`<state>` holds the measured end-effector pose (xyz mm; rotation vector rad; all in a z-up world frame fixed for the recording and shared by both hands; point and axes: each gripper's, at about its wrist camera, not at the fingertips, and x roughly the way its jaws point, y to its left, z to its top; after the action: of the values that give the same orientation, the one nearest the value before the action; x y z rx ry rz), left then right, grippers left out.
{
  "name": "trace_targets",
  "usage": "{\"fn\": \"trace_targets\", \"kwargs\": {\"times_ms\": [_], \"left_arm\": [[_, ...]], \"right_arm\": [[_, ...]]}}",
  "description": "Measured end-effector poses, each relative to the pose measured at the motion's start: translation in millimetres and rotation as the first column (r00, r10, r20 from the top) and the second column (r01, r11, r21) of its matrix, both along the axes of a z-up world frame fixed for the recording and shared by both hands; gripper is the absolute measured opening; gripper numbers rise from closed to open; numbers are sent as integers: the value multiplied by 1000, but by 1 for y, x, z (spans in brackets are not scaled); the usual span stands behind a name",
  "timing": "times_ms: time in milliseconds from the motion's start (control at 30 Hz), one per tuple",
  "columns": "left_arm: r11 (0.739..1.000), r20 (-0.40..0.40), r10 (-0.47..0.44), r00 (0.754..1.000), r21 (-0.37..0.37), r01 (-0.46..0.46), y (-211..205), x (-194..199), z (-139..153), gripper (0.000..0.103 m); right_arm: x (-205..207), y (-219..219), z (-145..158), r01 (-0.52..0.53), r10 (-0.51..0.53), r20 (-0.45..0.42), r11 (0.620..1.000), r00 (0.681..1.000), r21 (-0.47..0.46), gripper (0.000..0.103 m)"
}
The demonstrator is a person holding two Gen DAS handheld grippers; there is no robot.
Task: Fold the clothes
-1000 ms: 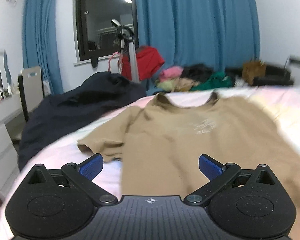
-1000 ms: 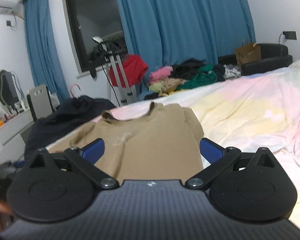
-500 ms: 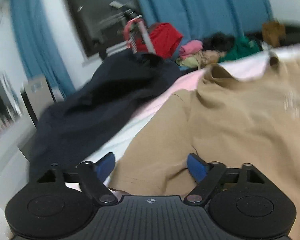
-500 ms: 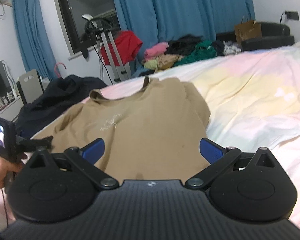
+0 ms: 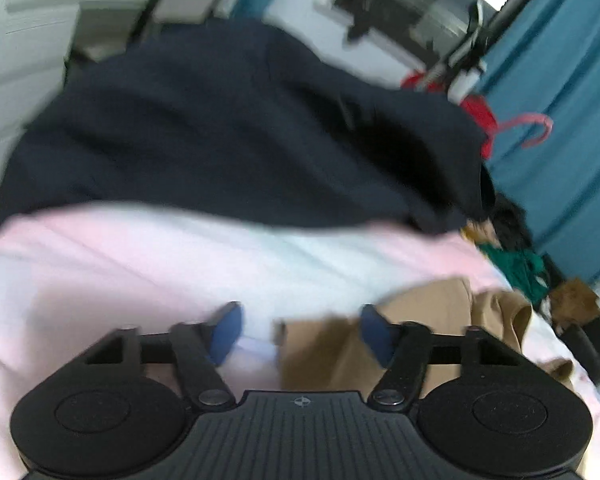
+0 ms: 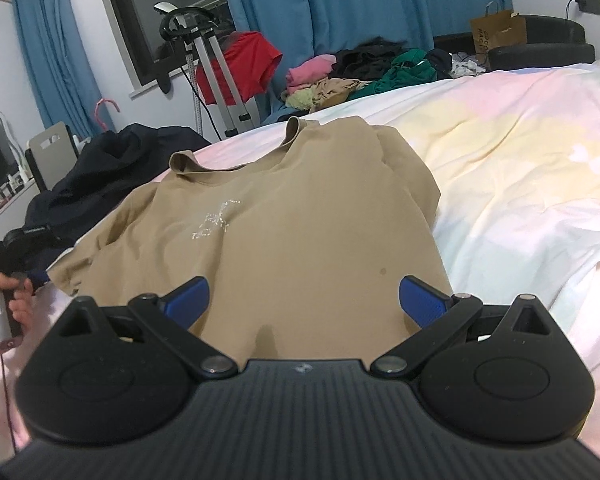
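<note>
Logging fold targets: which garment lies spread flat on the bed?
The tan T-shirt, neck away from the camera; the dark garment and the far clothes pile are crumpled heaps.

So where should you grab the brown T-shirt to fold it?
Best by the left sleeve's edge of the tan T-shirt, coming from the bed's side. It lies flat, and that thin edge sticks out. The left gripper is closing there, its jaws not yet pinching the cloth.

blue curtains (image 6: 340,12); dark window (image 6: 168,8); brown paper bag (image 6: 498,32); grey chair (image 6: 54,148)
</note>
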<state>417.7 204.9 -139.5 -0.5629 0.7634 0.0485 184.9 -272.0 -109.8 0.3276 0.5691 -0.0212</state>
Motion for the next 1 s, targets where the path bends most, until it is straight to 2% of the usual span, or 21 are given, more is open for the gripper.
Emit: {"fn": "trace_targets", "kwargs": {"times_ms": [33,67,100,133,200,233,300,333,367,400,433,467,533,600,633,700,767,833,867,933,1000], "left_arm": [[1000,-24,-13,1000,-3,12,-2,2,1,54],[1000,-43,-20,999,2,20,-3,4,3,42],[1000,-62,-27,998,6,27,-5,6,6,21],[999,-81,-34,996,10,35,-6,8,8,11],[999,-105,-41,994,28,44,-8,12,16,4],[997,-88,-38,995,69,44,-9,13,26,4],[973,2,-41,999,227,39,-21,14,52,4],[943,76,-51,996,333,23,-30,12,66,4],[893,145,-60,988,451,-12,-41,10,77,5],[827,198,-68,978,560,-56,-51,8,85,10],[784,218,-56,974,613,-92,-57,8,89,14],[791,215,-36,976,603,-103,-56,8,91,16],[837,214,-2,977,535,-115,-48,3,93,21],[852,208,46,977,502,-147,-41,-5,92,49],[859,201,64,977,488,-156,-36,-11,90,53],[881,182,98,978,441,-170,-27,-26,86,55],[936,128,174,976,286,-205,-7,-45,76,55],[965,60,243,968,92,-248,14,-68,64,55],[966,29,260,965,-8,-260,20,-81,57,53],[958,-8,233,973,-170,-231,23,-97,41,53],[935,-25,179,983,-307,-178,21,-107,25,53]], "right_arm": [[0,0,0,1,-1,-4,1000,1000,0,103],[0,0,-1,2,-2,-7,1000,1000,-1,103],[-1,-1,-1,3,-3,-11,1000,1000,-1,103],[-1,-1,-1,4,-4,-15,1000,1000,-2,103],[-1,-1,-2,6,-6,-22,1000,1000,-3,103],[-2,-2,-2,7,-7,-25,1000,1000,-3,103],[-2,-2,-2,10,-10,-29,1000,1000,-9,103],[-2,-2,-2,10,-11,-29,1000,1000,-9,103],[-2,-2,-2,10,-11,-29,1000,1000,-9,103],[-2,-3,-2,11,-11,-29,1000,1000,-9,103],[-2,-3,-2,11,-11,-28,1000,1000,-8,103],[-2,-3,-2,11,-11,-28,1000,1000,-8,103],[-2,-3,-1,11,-12,-28,1000,1000,-8,103],[-2,-4,-1,12,-12,-27,1000,1000,-7,103],[-3,-5,-1,12,-12,-25,1000,1000,-5,103],[-3,-6,0,15,-15,-22,1000,1000,1,103],[-4,-7,1,16,-16,-20,1000,1000,8,103],[-5,-7,2,17,-17,-18,1000,1000,15,103],[-5,-7,2,18,-17,-17,1000,1000,17,103],[-6,-6,3,16,-16,-17,1000,1000,18,103],[-6,-6,3,14,-13,-17,1000,1000,19,103]]}}
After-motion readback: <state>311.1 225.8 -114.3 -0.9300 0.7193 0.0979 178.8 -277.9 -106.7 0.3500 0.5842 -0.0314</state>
